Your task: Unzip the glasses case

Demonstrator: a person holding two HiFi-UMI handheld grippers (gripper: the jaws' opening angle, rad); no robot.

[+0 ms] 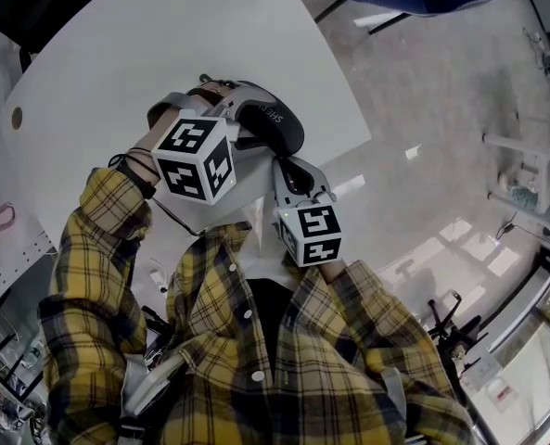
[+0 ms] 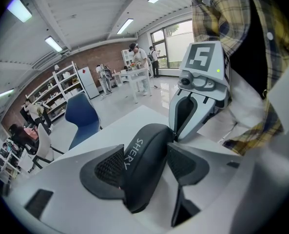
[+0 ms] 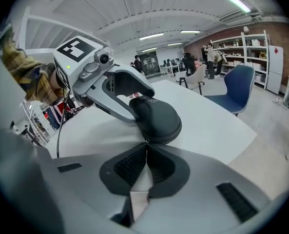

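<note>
Both grippers tilt downward at the desk's (image 1: 163, 44) near edge. The left gripper (image 2: 145, 162) clamps the glasses case (image 3: 156, 118). The case's long axis points toward the right gripper (image 3: 145, 147), whose jaws are closed at the case's end.

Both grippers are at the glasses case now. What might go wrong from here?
1. The right gripper has its jaws shut right at the seam of the glasses case, but the zipper pull is too small to make out. The jaws may have missed it and pull away empty.
2. The left gripper clamps the case across its smooth, rounded shell. A hard tug might twist it loose.
</note>
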